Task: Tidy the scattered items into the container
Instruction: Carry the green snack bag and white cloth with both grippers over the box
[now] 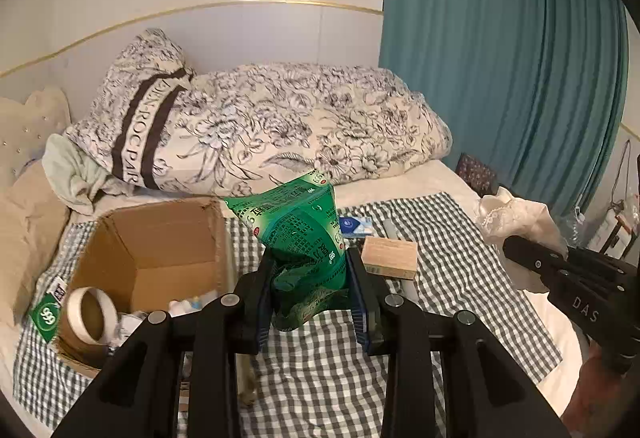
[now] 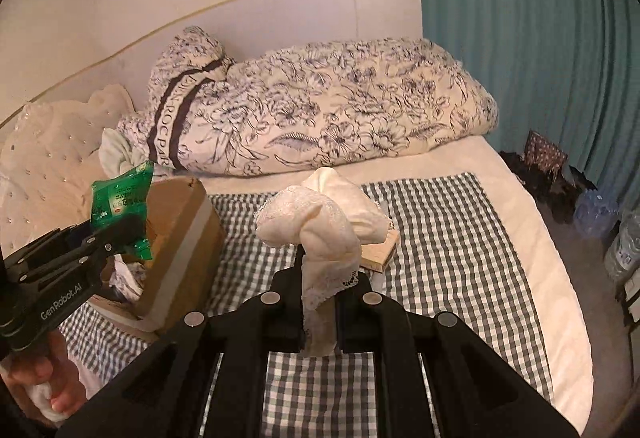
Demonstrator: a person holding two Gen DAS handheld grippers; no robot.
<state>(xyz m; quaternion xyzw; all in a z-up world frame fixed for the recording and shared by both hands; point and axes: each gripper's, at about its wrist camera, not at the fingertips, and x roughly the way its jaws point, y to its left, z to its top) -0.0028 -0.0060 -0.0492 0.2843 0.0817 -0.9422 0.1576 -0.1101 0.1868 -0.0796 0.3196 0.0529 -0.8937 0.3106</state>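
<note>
Both grippers are loaded at once, which saves a trip. The left gripper [image 1: 310, 278] is clamped on a crumpled green packet [image 1: 304, 234], held up over the checked cloth [image 1: 460, 238] just right of the cardboard box [image 1: 160, 238] at the cloth's left edge. The right gripper [image 2: 320, 294] has its jaws pinched tight on a cream lacy cloth [image 2: 320, 222], which droops over the fingers. A wooden block [image 1: 390, 258] and a blue-and-white packet [image 1: 354, 226] are left mid-cloth. The box looks like the next stop.
</note>
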